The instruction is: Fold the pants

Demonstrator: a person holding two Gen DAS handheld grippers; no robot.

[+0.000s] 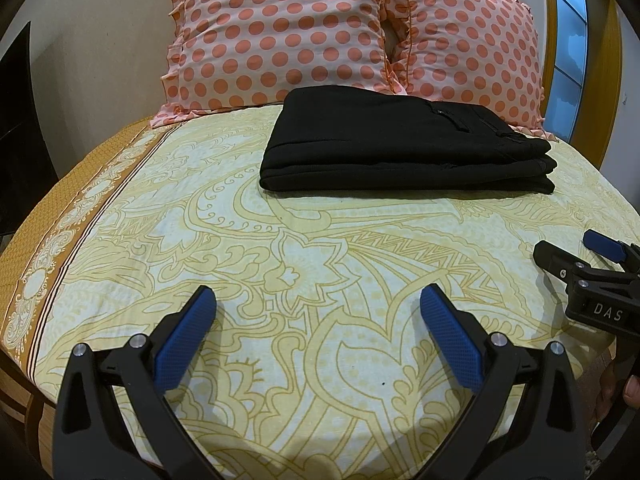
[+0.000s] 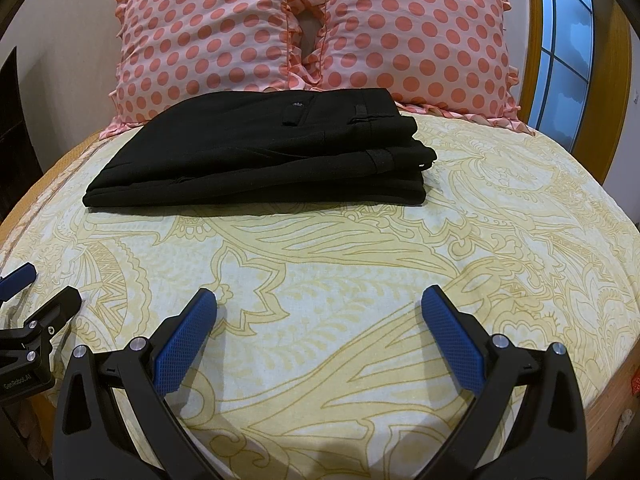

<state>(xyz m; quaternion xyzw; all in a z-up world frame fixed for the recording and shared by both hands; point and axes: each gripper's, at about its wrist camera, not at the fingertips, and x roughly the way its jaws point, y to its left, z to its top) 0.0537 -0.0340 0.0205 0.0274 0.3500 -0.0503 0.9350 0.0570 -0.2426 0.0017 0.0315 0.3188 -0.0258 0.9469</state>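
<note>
Black pants lie folded in a flat stack of layers on the bed, just in front of the pillows; they also show in the right wrist view. My left gripper is open and empty, held over the bedsheet well short of the pants. My right gripper is open and empty, also over the sheet short of the pants. The right gripper shows at the right edge of the left wrist view, and the left gripper shows at the left edge of the right wrist view.
The bed has a yellow patterned sheet with an orange border on the left. Two pink polka-dot pillows lean at the headboard. A window is at the right.
</note>
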